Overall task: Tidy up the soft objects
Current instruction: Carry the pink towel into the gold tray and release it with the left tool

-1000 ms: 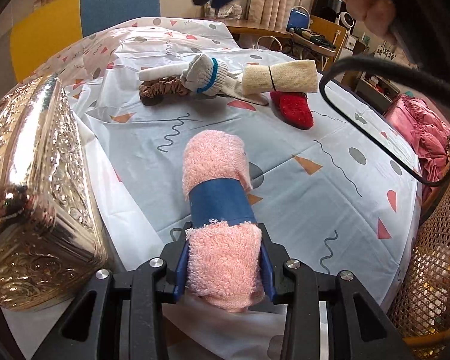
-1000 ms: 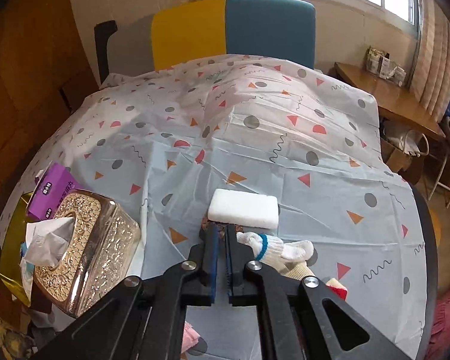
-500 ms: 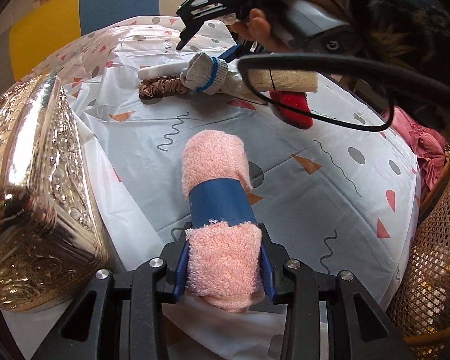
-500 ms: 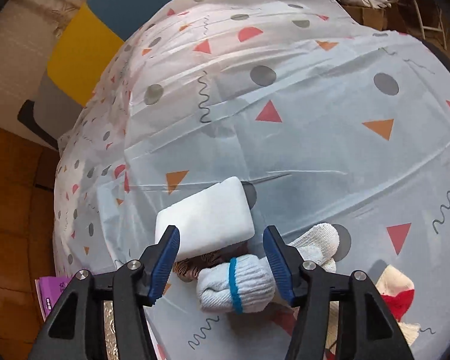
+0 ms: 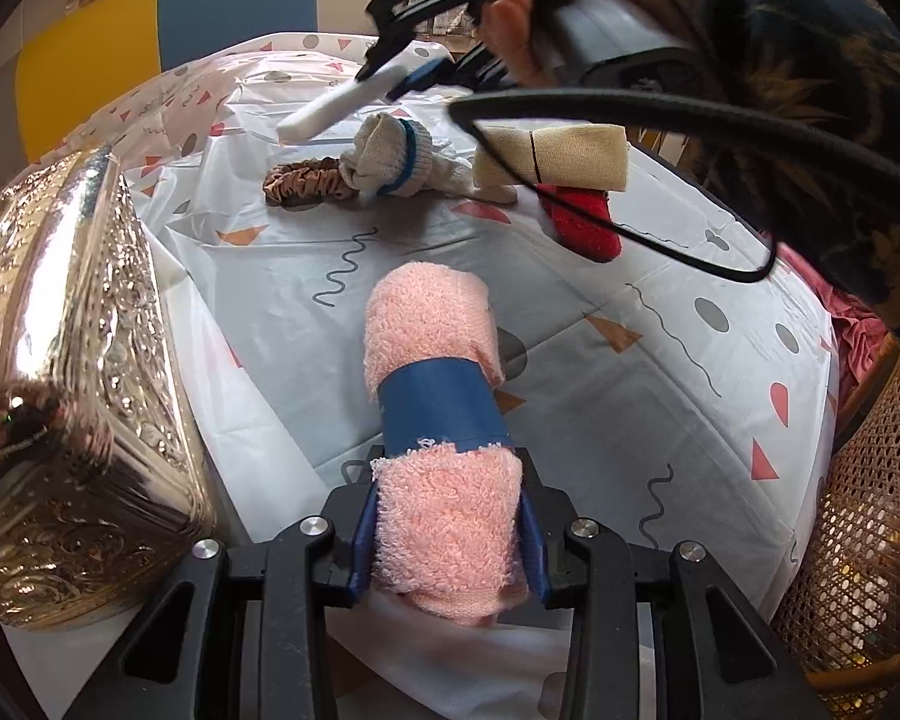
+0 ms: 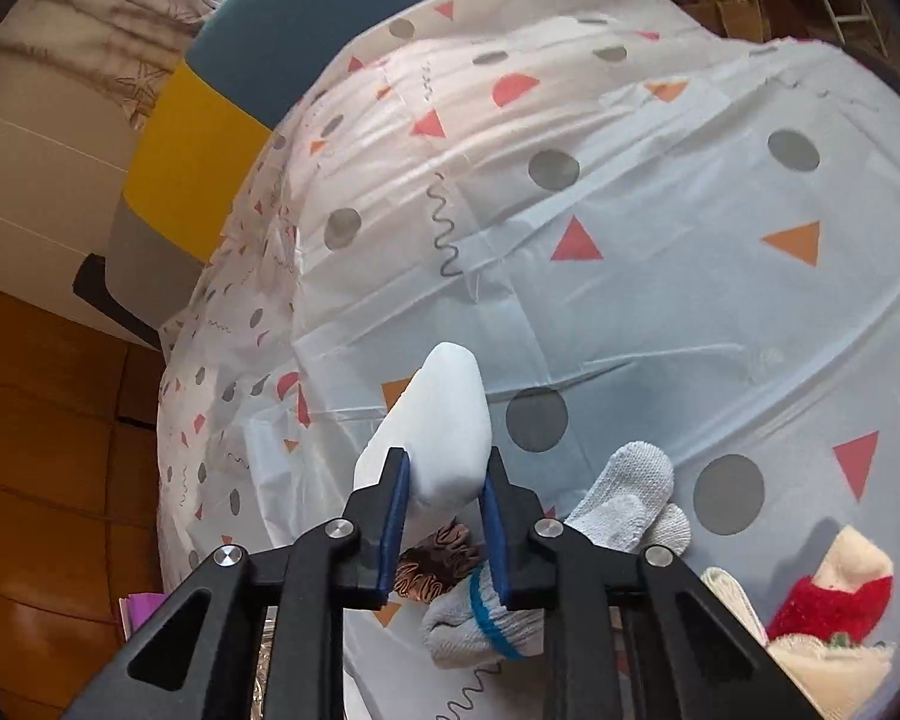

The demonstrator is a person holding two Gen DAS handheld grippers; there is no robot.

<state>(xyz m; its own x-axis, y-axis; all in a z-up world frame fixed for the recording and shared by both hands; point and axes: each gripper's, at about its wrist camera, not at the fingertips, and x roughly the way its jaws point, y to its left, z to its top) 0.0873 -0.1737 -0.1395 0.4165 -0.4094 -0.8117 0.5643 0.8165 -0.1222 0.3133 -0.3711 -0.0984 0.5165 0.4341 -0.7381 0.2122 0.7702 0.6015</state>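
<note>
The left tool (image 5: 447, 531) grips the near end of a rolled pink towel (image 5: 432, 372) with a blue band, which lies on the desk (image 5: 660, 360) beside an ornate metal box (image 5: 72, 360). At the far side, the right tool (image 6: 444, 516) is closing on a white sponge (image 6: 444, 432), which is pinched between its pads and raised over a brown scrunchie (image 5: 306, 180) and a white glove (image 5: 399, 159).
</note>
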